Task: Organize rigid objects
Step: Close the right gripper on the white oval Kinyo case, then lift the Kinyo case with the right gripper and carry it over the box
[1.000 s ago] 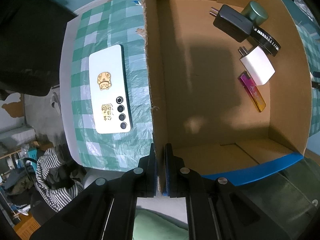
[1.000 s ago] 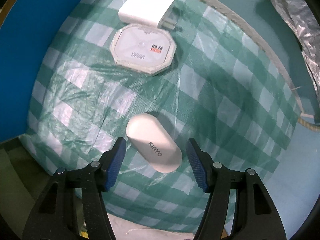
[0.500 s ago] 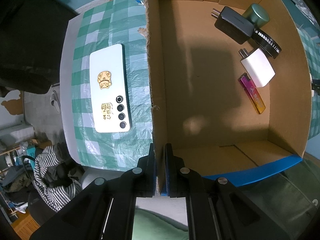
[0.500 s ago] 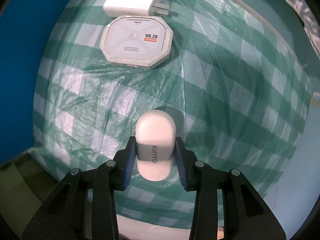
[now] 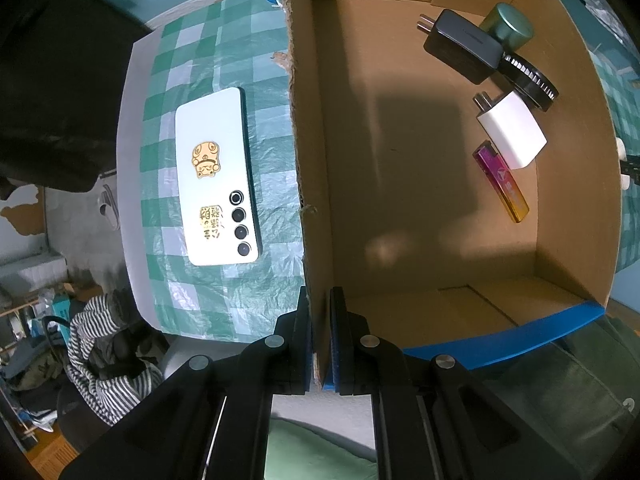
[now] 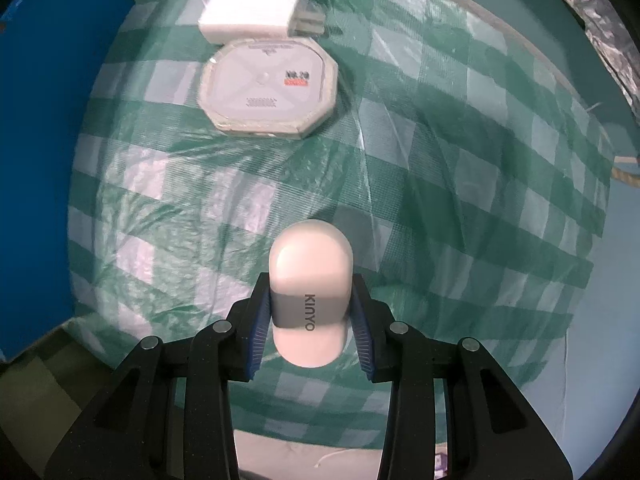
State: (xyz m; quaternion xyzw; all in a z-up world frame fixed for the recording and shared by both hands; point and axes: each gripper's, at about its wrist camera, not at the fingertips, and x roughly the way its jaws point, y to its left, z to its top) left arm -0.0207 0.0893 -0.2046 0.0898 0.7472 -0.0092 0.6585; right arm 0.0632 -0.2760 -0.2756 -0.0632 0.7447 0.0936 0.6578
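My right gripper is shut on a white oval case marked KINYO, its blue pads pressing both long sides, just above the green checked cloth. Farther off lie a white octagonal device and a white charger block. My left gripper is shut on the near-left wall of a cardboard box. Inside the box lie a black charger, a green cylinder, a black ridged disc, a white charger and a purple-to-yellow lighter.
A white phone lies camera-side up on the checked cloth left of the box. The box's blue outer wall stands at the left of the right wrist view. Striped clothing lies below the table's edge. Crinkled foil sits at the far right.
My right gripper has rolled to line up with the oval case and shut on it; the case now looks lifted slightly. The left gripper and the box have stayed put.
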